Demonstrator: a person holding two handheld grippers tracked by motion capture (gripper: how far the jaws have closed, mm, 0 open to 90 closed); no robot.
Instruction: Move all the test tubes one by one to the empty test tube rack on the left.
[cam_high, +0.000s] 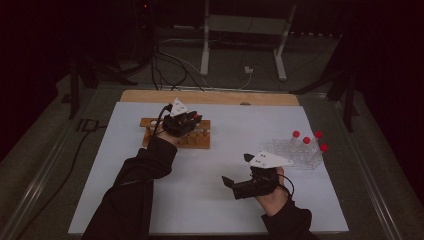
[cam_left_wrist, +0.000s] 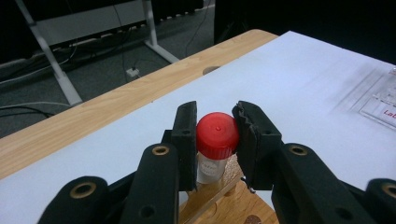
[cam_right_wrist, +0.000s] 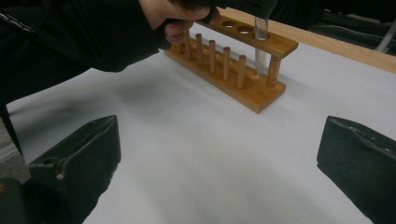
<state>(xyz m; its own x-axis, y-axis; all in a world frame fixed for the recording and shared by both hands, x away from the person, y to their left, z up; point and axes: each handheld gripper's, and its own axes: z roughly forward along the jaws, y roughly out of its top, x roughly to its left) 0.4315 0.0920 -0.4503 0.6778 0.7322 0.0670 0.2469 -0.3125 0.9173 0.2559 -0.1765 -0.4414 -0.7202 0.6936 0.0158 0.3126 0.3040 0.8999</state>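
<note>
claws: left claw (cam_left_wrist: 215, 140) pinching one red-capped tube (cam_left_wrist: 216, 147), right claw (cam_right_wrist: 219, 154) spread; three capped tubes (cam_high: 307, 140) racked.

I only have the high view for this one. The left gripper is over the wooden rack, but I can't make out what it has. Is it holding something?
Observer: Yes. In its own view the left gripper is shut on a red-capped tube, pads on the cap.
Operator: Is the tube in the rack?
Observer: The right gripper view shows the tube passing down through an end hole of the wooden rack.
Operator: And the right gripper?
Observer: The right gripper stands open over bare white table, nothing between its jaws.
</note>
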